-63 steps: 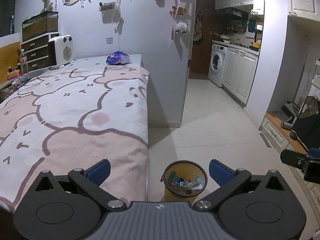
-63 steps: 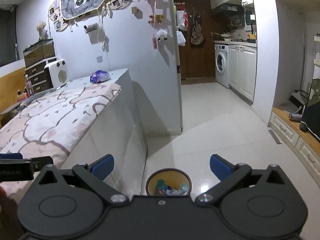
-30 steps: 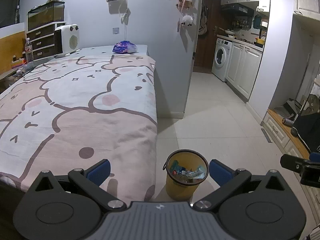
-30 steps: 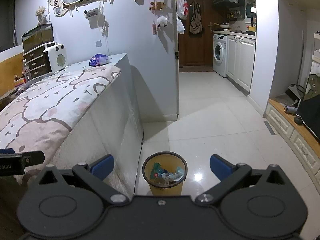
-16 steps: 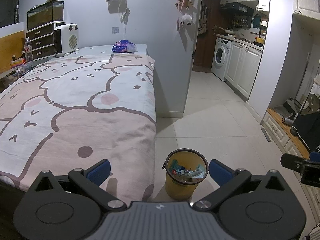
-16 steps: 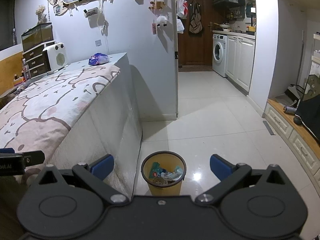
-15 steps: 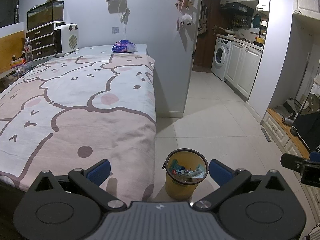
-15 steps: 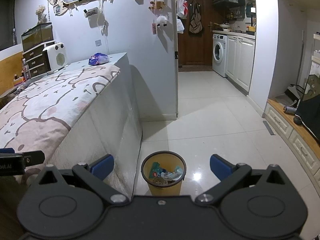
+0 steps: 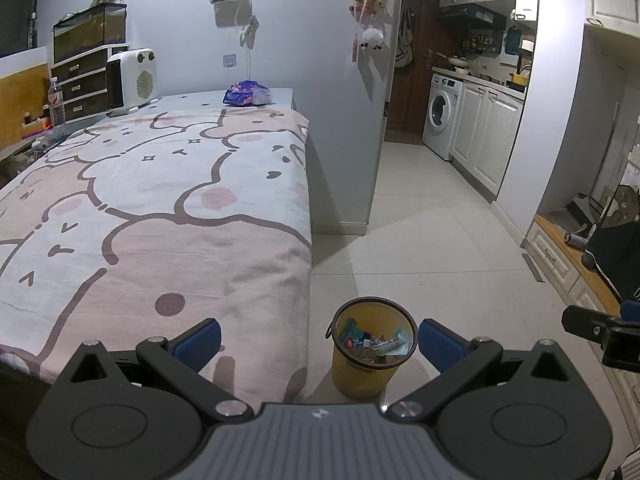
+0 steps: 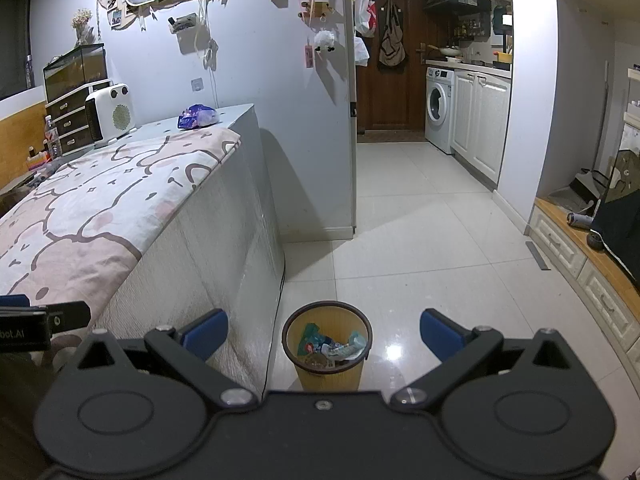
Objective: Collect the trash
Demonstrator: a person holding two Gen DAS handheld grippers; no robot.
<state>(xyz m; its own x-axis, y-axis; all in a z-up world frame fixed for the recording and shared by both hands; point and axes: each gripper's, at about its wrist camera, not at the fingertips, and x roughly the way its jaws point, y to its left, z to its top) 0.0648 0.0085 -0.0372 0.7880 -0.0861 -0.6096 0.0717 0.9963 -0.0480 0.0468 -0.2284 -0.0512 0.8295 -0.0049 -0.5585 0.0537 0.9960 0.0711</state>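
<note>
Bed [image 9: 160, 200]: on my left, with a pink cartoon cover. It was flat, and I saw no trash on the near part.
Purple bag [image 9: 248, 94]: far off on the grey shelf at the head of the bed, near the wall. It looked like a wrapper, maybe trash. It lay flat, and its long side ran left to right.
My left gripper [image 9: 318, 338]: spread wide and holding nothing.
Trash bin [image 9: 374, 350]: on the floor just beside the bed corner, low between my fingers. It stood upright with its mouth up, and some wrappers lay inside.
My right gripper [image 10: 324, 332]: spread wide too, and empty, with the bin in front of it.
Doing it well: I thought I should go for the purple bag next, come at it from above, pinch across its short side, then carry it back and let go right over the bin mouth.
Floor [image 10: 420, 240]: shiny tiles, with no trash that I could see.
</note>
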